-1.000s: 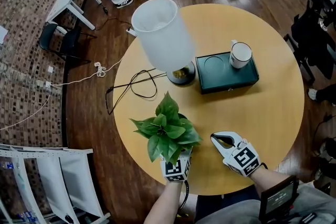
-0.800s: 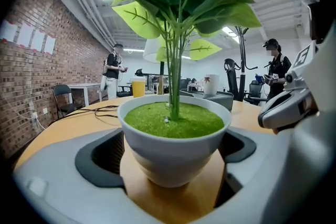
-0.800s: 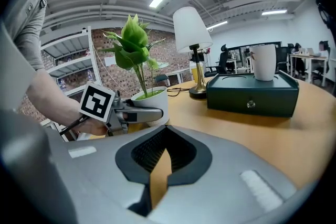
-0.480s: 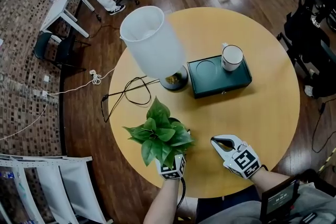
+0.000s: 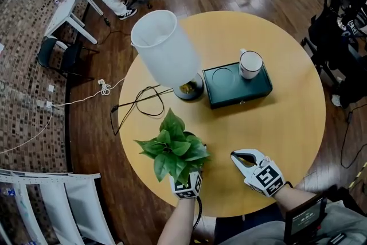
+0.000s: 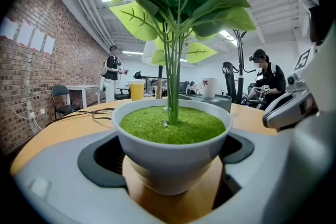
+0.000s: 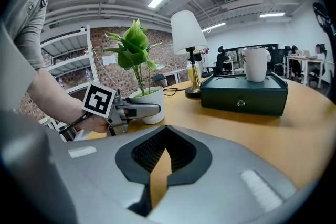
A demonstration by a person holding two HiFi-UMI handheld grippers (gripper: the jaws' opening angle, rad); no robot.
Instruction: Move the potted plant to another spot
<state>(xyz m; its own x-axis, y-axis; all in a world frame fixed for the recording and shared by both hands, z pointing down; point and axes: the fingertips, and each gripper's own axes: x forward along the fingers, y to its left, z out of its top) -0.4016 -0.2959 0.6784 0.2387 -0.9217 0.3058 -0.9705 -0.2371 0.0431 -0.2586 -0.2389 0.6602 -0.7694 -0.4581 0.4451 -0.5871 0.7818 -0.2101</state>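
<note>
The round wooden bench (image 5: 287,123) carries everything. A table lamp (image 5: 163,49) with a tall white shade stands toward its far left, with a black cable (image 5: 140,101) looping off its base. Just right of the lamp lies a dark green box (image 5: 238,86) with a white mug (image 5: 250,64) on its right end.

The potted plant (image 5: 175,149) sits near the bench's near edge, left of centre and well apart from the lamp and box. Its pot bottom appears to rest on the wood.

The left gripper (image 5: 188,182) reaches in under the leaves. In the left gripper view the white pot (image 6: 173,149) fills the space between the jaws, which press against its lower walls on both sides. The right gripper (image 5: 243,158) rests on the bench just right of the plant, its jaw tips brought together with nothing between them.

The pot looks like smooth, glazed ceramic or hard plastic: stiff, probably slippery, and tapering downward, so it could slide down through a loose grip. The foliage is broad and tall on thin stems (image 6: 172,76), which puts the weight high and makes tipping likely. The stems and leaves are soft and no place to take hold. The firm pot wall below the rim is the better place, carried upright.
</note>
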